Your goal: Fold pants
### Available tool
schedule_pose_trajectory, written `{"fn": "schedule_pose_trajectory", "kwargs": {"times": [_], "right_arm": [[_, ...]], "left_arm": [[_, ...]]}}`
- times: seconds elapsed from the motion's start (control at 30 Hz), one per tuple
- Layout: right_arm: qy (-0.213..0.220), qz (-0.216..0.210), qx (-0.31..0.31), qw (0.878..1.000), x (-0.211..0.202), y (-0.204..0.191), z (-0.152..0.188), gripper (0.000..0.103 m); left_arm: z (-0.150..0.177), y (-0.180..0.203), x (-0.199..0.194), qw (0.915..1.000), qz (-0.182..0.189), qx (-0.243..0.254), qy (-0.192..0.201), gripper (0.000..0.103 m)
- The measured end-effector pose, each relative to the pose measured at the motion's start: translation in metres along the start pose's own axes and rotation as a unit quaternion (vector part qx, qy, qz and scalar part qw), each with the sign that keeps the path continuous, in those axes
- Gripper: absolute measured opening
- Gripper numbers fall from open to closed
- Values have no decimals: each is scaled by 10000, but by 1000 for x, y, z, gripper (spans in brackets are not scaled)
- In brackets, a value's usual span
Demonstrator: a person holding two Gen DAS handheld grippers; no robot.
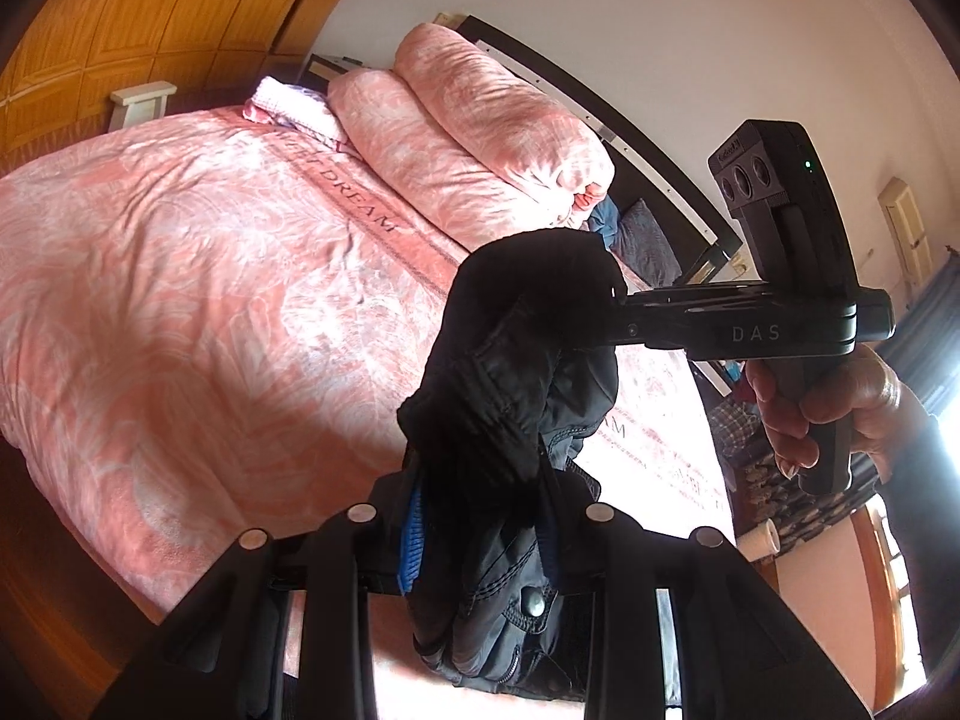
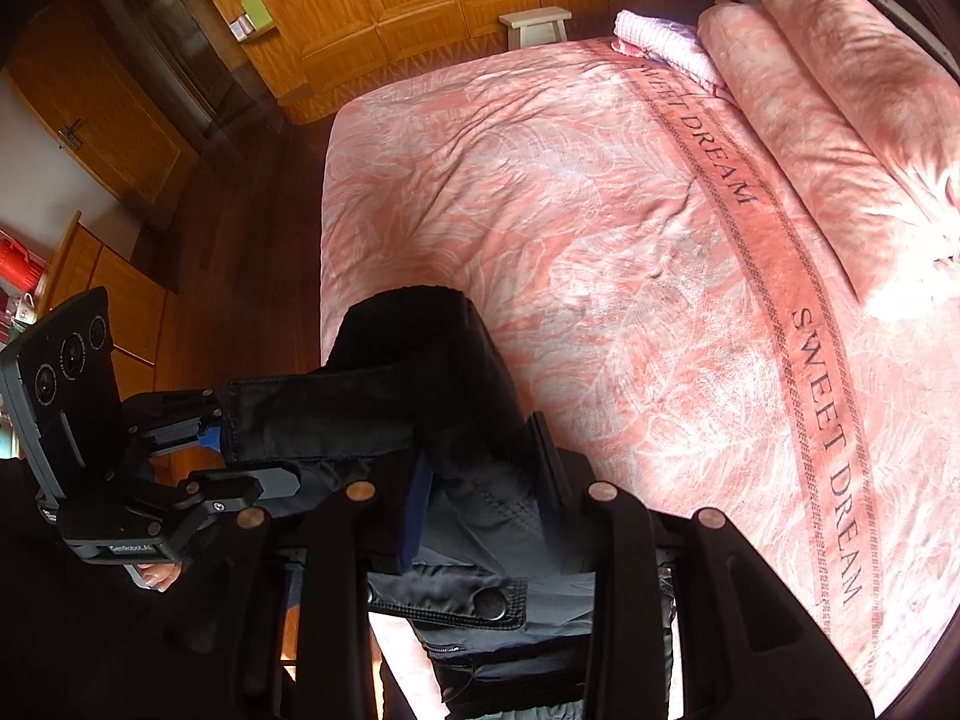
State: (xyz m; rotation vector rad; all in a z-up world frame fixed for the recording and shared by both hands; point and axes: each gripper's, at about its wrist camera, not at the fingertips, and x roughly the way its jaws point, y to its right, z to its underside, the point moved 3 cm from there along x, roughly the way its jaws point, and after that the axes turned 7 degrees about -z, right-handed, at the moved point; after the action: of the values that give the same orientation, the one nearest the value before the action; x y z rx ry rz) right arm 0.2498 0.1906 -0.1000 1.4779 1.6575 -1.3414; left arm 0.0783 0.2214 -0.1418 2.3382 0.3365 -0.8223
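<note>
While both hang above the bed (image 2: 600, 228), left claw (image 1: 480, 516) and right claw (image 2: 480, 504) each pinch the pants (image 1: 516, 372).

The black pants (image 1: 516, 396) ran off the bottom edge in both views, their legs unseen; bunched cloth hid the left gripper's (image 1: 480, 516) pads, perhaps clamping it.

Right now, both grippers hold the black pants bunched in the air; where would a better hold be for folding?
On the waistband, at its two ends, coming from above. The pants hang crumpled between the left gripper and right gripper; corner holds would let the legs drop straight.
</note>
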Motion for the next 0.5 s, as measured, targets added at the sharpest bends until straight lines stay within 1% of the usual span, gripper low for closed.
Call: {"fn": "schedule_pose_trajectory", "kwargs": {"times": [0.2, 0.5], "right_arm": [[288, 165, 95, 9994, -34, -5, 32, 30], [722, 456, 296, 9959, -73, -9, 77, 30]], "left_arm": [[10, 38, -15, 9989, -7, 470, 50, 30], [25, 91, -30, 9939, -58, 1095, 81, 30]]}}
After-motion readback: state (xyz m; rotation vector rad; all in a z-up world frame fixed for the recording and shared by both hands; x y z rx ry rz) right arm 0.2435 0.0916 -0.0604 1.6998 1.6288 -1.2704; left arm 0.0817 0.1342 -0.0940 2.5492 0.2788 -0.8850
